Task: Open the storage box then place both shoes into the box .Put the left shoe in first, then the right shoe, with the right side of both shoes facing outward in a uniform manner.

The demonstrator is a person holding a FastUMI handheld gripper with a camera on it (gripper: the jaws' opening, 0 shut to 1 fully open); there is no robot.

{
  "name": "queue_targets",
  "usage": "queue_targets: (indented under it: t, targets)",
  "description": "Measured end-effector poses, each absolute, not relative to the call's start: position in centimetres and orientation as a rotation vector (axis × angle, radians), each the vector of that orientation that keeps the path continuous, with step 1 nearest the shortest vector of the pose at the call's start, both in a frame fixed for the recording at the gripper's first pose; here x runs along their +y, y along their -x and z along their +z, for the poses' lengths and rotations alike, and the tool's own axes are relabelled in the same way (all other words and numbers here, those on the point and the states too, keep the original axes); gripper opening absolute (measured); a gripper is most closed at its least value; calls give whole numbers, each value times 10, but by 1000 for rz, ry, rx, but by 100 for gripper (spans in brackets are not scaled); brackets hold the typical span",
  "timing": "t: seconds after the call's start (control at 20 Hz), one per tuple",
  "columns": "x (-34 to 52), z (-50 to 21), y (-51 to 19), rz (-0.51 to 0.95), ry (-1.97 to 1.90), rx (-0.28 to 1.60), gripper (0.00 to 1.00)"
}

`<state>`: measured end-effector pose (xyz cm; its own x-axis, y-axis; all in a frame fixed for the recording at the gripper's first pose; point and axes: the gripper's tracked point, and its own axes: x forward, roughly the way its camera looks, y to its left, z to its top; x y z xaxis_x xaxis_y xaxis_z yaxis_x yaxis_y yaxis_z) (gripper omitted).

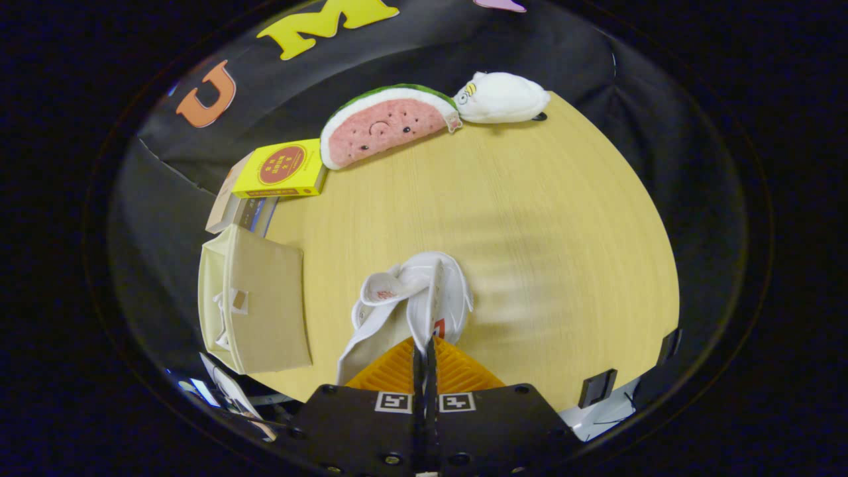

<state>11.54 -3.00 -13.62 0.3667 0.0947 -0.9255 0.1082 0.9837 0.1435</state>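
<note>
Clearly, the yellow box (283,169) at the far left of the surface (543,232) carried a red round emblem with writing too small for you to read, and the white shoe (404,305) bore small red marks you could not make out either. Your gripper (424,351) had its jaws drawn almost together, pinching a thin upright edge of the shoe's fabric between them. The shoe hung just ahead of the jaws, crumpled, its long axis running roughly away from you with a slight lean to the left. The beige storage box (258,298) sat to the left of the shoe, near it but apart. Beyond, a watermelon plush (384,126) and a white plush (501,98) lay side by side at the surface's far rim
</note>
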Motion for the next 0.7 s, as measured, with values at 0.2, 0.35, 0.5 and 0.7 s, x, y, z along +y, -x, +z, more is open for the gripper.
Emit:
queue_targets:
  t: [0.2,0.35,0.5,0.7]
  targets:
    - [8,-138,-107,42,-205,1196,0]
    - [21,-126,-109,42,-173,1152,0]
    - [43,-106,-107,76,-186,1111,0]
    - [85,-64,-103,169,-258,1026,0]
